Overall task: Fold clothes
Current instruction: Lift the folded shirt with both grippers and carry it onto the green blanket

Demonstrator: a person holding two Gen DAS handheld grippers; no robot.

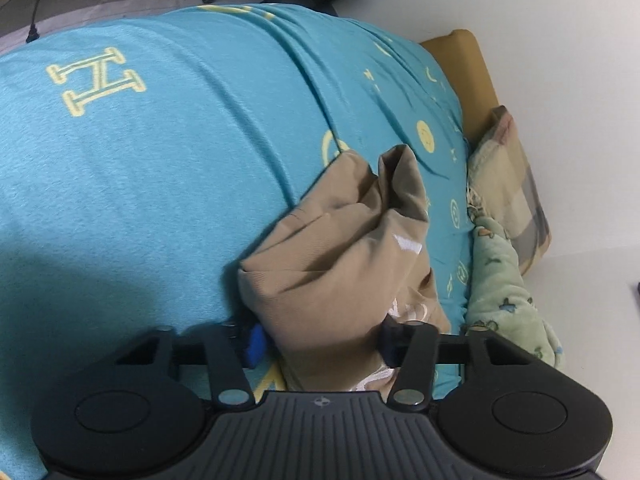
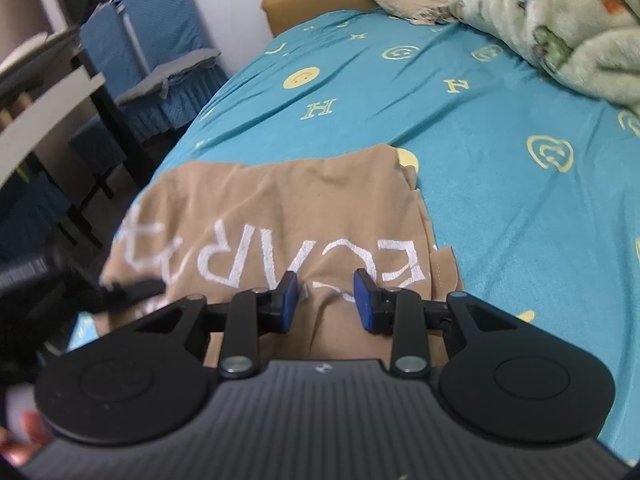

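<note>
Tan shirt [image 2: 276, 216] is bunched up on the teal bedsheet [image 2: 500, 208]. Left gripper [image 1: 320, 342] is clamped around a thick wad of it. Right gripper [image 2: 325, 300] is pinching a fold too. Fleece blanket [image 2: 560, 28] and pillow [image 1: 516, 184] crowd the far end, 2 blue chairs [image 2: 156, 48] beside the bed.

Left gripper [image 1: 320, 344]: black ribbed housing, round side discs, silver pivot screws at six o'clock, blue pads. Right gripper [image 2: 325, 300]: was of identical make.
</note>
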